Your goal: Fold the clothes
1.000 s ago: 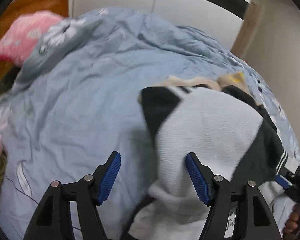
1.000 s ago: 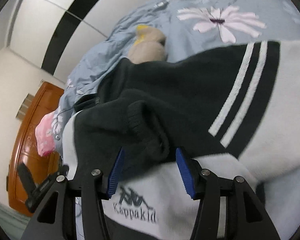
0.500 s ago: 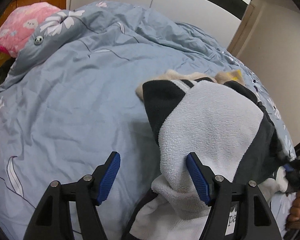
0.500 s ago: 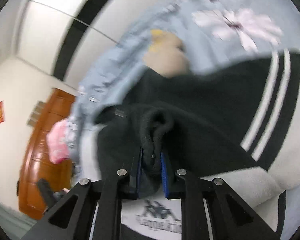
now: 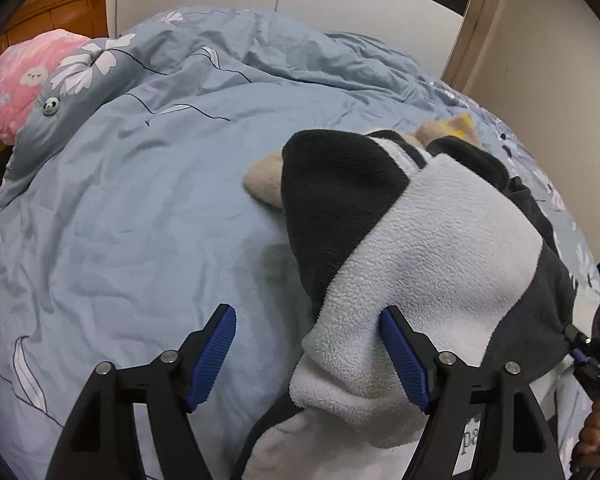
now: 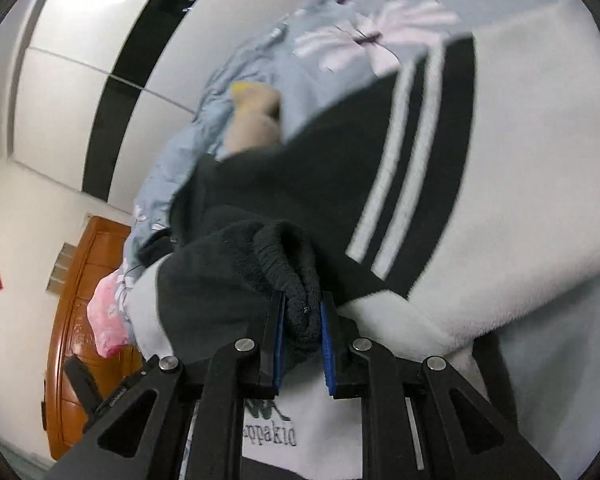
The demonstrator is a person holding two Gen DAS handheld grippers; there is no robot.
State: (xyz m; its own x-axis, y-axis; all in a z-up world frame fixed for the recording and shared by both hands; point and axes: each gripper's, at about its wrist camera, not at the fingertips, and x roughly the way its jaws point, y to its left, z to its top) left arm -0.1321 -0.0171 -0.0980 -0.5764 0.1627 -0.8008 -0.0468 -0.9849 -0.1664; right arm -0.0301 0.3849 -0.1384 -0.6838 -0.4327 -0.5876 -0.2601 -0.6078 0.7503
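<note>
On bed | right claw [image 6: 302,334] pinching fleece cuff [image 6: 296,280] | left claw [image 5: 312,354] opening, angled down

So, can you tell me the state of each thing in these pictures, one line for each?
Fleece top: partly folded, bunched on the bed.
Dark cuff: pinched in the right gripper.
Right gripper: shut on the dark cuff.
Left gripper: jaws opening, pads not pressing the top.
Duvet: spread, wrinkled.
Pink pillow: partly under the duvet.

The fleece jacket [image 6: 480,208] hides most of the beige toy [image 6: 256,120], and its chest lettering [image 6: 270,434] is half hidden by the right gripper [image 6: 302,344]
</note>
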